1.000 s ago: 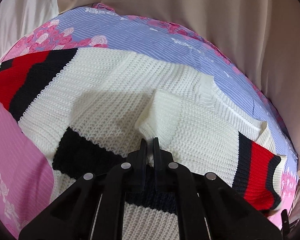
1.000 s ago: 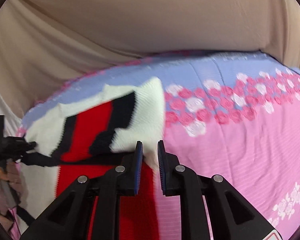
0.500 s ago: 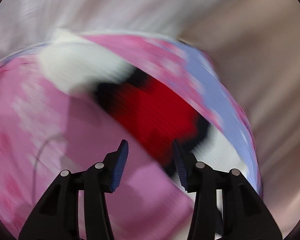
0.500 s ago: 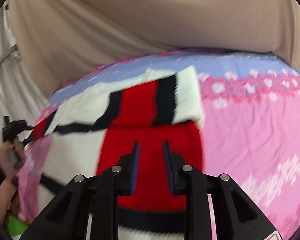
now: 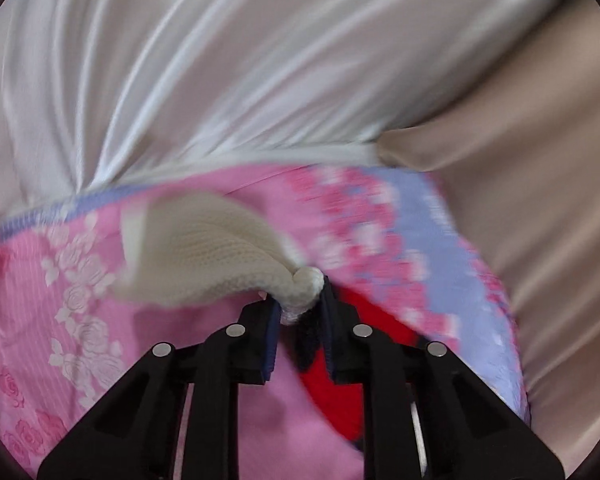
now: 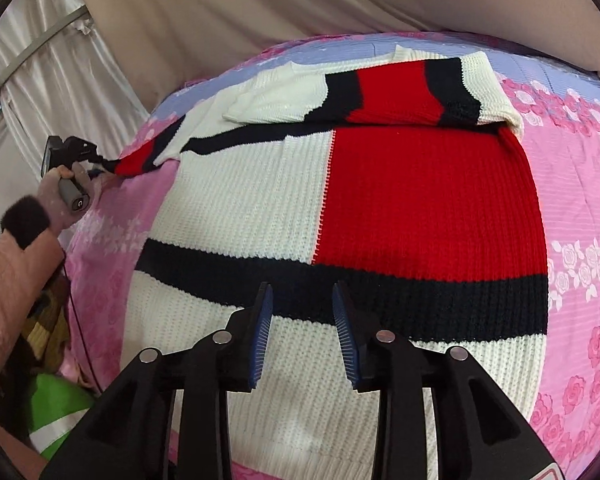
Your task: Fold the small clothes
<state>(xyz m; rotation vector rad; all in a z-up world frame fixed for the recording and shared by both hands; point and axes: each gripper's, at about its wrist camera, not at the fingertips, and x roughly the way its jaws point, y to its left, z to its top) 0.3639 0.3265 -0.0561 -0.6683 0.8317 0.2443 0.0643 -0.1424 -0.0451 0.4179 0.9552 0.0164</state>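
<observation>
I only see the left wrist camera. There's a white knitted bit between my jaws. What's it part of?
Observer: It's the end of a sleeve on a big sweater with white, red and black blocks, spread out on the flowery bedsheet.
Operator: Where's the other sleeve?
Observer: The other sleeve lies folded across the sweater's top.
Operator: What's the other gripper doing?
Observer: The right gripper is over the sweater's lower part, its jaws opening with nothing between them.
</observation>
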